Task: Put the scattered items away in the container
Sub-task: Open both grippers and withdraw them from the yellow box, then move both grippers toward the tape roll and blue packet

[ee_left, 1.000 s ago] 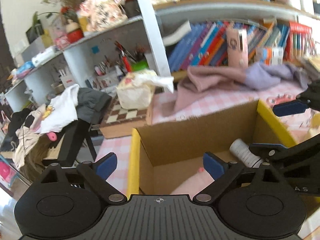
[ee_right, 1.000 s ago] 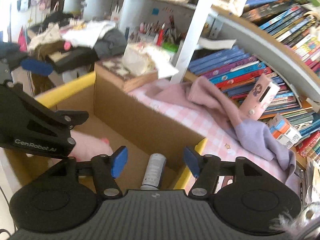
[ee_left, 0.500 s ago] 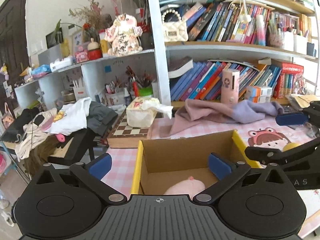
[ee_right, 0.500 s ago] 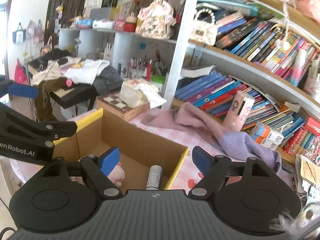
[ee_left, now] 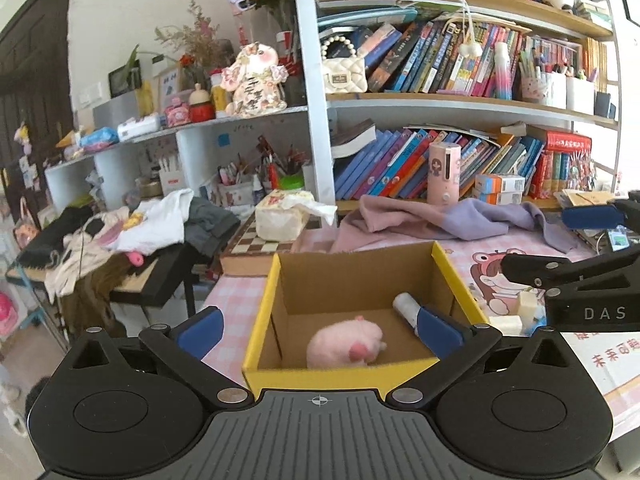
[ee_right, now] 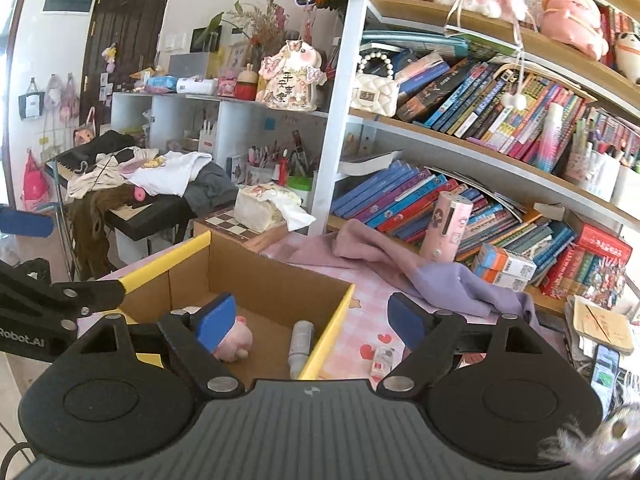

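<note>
A cardboard box with yellow rims [ee_left: 260, 320] [ee_right: 256, 284] stands on the pink checked table. Inside lie a pink plush toy [ee_left: 344, 346] [ee_right: 238, 340] and a grey-white tube [ee_left: 404, 308] [ee_right: 301, 340]. My left gripper [ee_left: 318, 330] is open and empty, held above the box's near rim. My right gripper [ee_right: 310, 320] is open and empty, above the box's right rim; it shows at the right of the left wrist view [ee_left: 592, 248]. A small clear item [ee_right: 382, 360] and pale small items [ee_left: 524, 306] lie on the table right of the box.
A pink and lilac cloth [ee_left: 440, 216] [ee_right: 400, 264] lies behind the box. A tissue pack [ee_left: 280, 216] sits on a chessboard box [ee_left: 256, 248]. A pink cylinder [ee_right: 444, 228] and bookshelves stand at the back. A clothes-covered keyboard [ee_left: 132, 240] stands to the left.
Both grippers have pulled up and back from inside the box. The box now shows whole, with the plush and the tube lying in it.
</note>
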{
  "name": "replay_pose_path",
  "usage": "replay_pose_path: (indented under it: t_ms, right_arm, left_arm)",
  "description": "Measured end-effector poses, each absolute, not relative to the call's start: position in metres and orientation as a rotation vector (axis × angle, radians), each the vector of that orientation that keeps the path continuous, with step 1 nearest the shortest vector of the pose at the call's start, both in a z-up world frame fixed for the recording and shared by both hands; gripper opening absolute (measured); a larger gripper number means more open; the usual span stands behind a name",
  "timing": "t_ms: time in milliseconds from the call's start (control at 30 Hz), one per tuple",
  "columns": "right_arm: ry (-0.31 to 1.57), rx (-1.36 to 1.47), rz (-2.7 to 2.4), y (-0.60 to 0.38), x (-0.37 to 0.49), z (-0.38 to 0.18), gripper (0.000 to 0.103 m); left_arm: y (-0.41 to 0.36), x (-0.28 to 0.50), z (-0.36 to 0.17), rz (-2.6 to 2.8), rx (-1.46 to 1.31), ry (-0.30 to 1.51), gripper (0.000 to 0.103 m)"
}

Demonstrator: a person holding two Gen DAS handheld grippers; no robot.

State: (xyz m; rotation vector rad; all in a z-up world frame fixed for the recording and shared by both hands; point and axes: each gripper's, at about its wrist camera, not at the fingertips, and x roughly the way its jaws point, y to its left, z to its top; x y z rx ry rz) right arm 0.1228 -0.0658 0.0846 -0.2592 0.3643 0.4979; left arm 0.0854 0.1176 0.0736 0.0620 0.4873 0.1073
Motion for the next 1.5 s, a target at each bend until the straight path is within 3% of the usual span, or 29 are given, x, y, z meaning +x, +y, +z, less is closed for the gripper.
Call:
replay_pose_path:
  t_ms: [767,1500]
  right_arm:
    - [0.487,-0.16,0.309,-0.101,0.032,0.019,0.086]
    - [0.626,-0.168,0.271,-0.126,0.017,0.003,0.091]
  left_arm:
    - [0.093,0.006,0.03,0.158,0.031,0.577,0.103]
    - [0.068,0.006,0.003,0.026,0.02,0.692,0.103]
